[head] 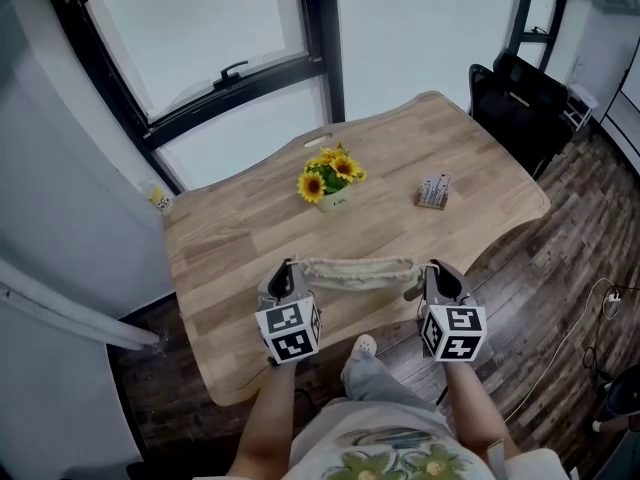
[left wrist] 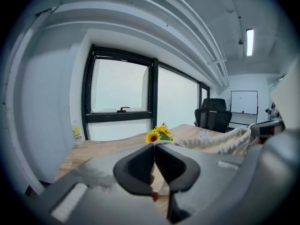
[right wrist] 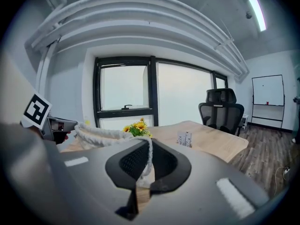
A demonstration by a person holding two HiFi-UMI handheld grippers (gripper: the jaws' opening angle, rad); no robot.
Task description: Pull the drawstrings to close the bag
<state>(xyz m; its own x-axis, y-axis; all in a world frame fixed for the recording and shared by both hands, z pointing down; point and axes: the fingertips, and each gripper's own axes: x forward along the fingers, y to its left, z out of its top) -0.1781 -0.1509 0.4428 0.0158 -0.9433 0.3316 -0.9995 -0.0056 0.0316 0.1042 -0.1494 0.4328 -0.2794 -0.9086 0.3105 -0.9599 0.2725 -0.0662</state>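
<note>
Centrally, bag (head: 357, 272) stretched between left tongs (head: 290, 268) and right tongs (head: 433, 268), each clenched on a drawstring (right wrist: 148, 146) end

A light wooden tabletop (head: 225, 238) with a wavy edge stands against a large black-framed window (head: 200, 48) in the upper left of the head view; its panes glow pale white with daylight, and a black handle (head: 232, 71) sits on the lower sash. Grey-white wall (head: 45, 188) fills the left edge. The floor (head: 560, 218) is dark, mottled wood planking, with a white cable (head: 560, 353) trailing across it at lower right. A black office chair (head: 515, 103) stands at the upper right, beyond the tabletop's far end. In the right gripper view, white pipes (right wrist: 140, 8) curve across the ceiling, a strip light (right wrist: 257, 12) is lit, and a whiteboard (right wrist: 268, 92) hangs on the far wall.
</note>
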